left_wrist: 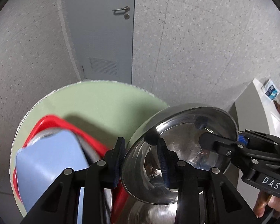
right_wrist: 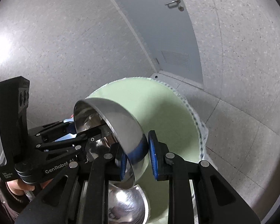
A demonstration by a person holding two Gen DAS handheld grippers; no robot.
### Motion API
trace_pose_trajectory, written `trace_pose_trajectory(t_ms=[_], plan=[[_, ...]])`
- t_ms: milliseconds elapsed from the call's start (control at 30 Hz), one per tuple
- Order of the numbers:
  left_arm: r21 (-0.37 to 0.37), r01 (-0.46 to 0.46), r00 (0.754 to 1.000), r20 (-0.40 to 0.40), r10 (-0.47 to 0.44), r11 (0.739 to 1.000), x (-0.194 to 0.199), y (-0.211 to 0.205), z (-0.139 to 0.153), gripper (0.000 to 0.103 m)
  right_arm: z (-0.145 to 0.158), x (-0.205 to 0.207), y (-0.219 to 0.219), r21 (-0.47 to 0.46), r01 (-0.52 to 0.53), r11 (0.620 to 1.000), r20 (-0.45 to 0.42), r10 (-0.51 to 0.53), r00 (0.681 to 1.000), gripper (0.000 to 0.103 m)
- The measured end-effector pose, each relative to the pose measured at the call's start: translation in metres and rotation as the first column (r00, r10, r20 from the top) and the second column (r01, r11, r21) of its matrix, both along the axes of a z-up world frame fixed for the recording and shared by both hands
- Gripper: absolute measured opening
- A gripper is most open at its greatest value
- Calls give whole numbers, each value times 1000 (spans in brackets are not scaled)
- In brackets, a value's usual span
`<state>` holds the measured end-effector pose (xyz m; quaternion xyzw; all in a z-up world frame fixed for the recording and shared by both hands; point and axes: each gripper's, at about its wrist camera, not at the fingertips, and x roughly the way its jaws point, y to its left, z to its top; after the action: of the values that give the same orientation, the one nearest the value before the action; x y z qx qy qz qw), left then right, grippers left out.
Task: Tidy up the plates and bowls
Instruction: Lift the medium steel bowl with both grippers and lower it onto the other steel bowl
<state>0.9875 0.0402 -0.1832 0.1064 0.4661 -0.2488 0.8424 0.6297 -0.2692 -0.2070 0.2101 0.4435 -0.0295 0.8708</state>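
- Left wrist view: the left tongs are closed on the rim of a steel bowl. One pad is on the outside wall and the other inside the bowl.
- The steel bowl is tilted and is held above the green bench, with its opening toward the camera.
- The right tongs come in from the right side of the bowl and grip its far rim, one finger inside.
- A hand holds the handle of the right tongs, below the bowl at the right edge.
- To the left of the bowl there is a red tray with a light blue box in it; both are blurred.
- Under the held bowl a second steel bowl is seen.
- Behind the bench there is a grey door.
- Right wrist view: the right tongs are narrow and closed on the bowl rim, one blue pad on each side of the wall.
- The left tongs reach into the bowl from its left.
- Another steel bowl lies below it on the bench.
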Motion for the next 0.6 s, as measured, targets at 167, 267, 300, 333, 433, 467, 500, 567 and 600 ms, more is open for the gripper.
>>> trace_pose_trajectory(t_ms=[167, 267, 300, 333, 433, 467, 500, 567, 600], plan=[[-6, -12, 1000, -9, 12, 1000, -54, 13, 17, 31, -2, -17, 23, -8, -17, 1000, -17, 17, 1000, 21], [-3, -9, 1000, -16, 9, 1000, -72, 20, 19, 31, -5, -27, 31, -8, -24, 1000, -30, 24, 999, 21], [-1, -6, 1000, -16, 6, 1000, -78, 23, 19, 31, -7, -29, 35, -10, -26, 1000, -37, 25, 999, 21], [5, -1, 1000, -17, 1, 1000, -86, 26, 17, 31, -10, -33, 38, -12, -27, 1000, -46, 27, 999, 21], [15, 10, 999, -34, -9, 1000, -98, 30, 12, 31, -20, -42, 47, -10, -28, 1000, -72, 27, 997, 21], [19, 13, 999, -38, -12, 1000, -100, 31, 10, 31, -24, -44, 45, -8, -27, 1000, -79, 26, 996, 21], [23, 17, 999, -45, -16, 1000, -103, 30, 8, 31, -26, -47, 46, -7, -26, 1000, -86, 26, 996, 21], [33, 23, 998, -57, -21, 999, -105, 27, 4, 31, -31, -53, 50, -13, -24, 1000, -102, 22, 995, 21], [36, 26, 998, -65, -23, 999, -105, 27, 1, 31, -33, -54, 50, -14, -24, 1000, -106, 22, 994, 21]])
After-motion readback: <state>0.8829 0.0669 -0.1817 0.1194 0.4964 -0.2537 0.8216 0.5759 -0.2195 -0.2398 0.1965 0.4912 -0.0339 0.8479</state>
